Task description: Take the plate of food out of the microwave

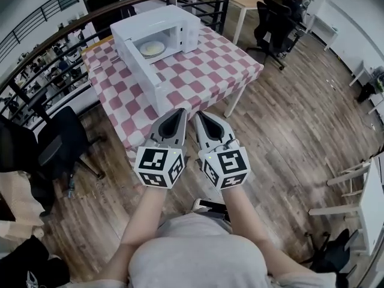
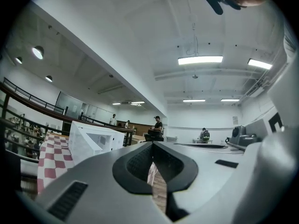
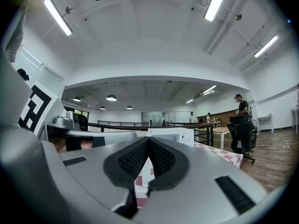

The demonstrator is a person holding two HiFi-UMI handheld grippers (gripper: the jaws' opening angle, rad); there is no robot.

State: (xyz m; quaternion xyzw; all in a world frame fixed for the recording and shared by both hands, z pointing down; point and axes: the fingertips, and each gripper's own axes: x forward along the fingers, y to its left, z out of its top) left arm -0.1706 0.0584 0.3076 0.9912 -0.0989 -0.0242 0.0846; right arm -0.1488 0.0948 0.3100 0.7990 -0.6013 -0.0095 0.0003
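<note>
Inside the open microwave, toward the far left of the checkered table, sits the plate of food. Only the head view looks into the cavity, while both gripper views catch just the oven's white shell from the side. Near the person, short of the table's near edge, the left gripper and right gripper hang side by side. Each is clenched tight on nothing, with black-and-white square markers on its cube.

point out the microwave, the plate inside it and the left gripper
microwave (image 1: 159, 18), head view, on its white top
plate (image 1: 152, 48), head view, middle of the plate, inside the open microwave
left gripper (image 1: 180, 114), head view, where its shut fingertips meet
</note>
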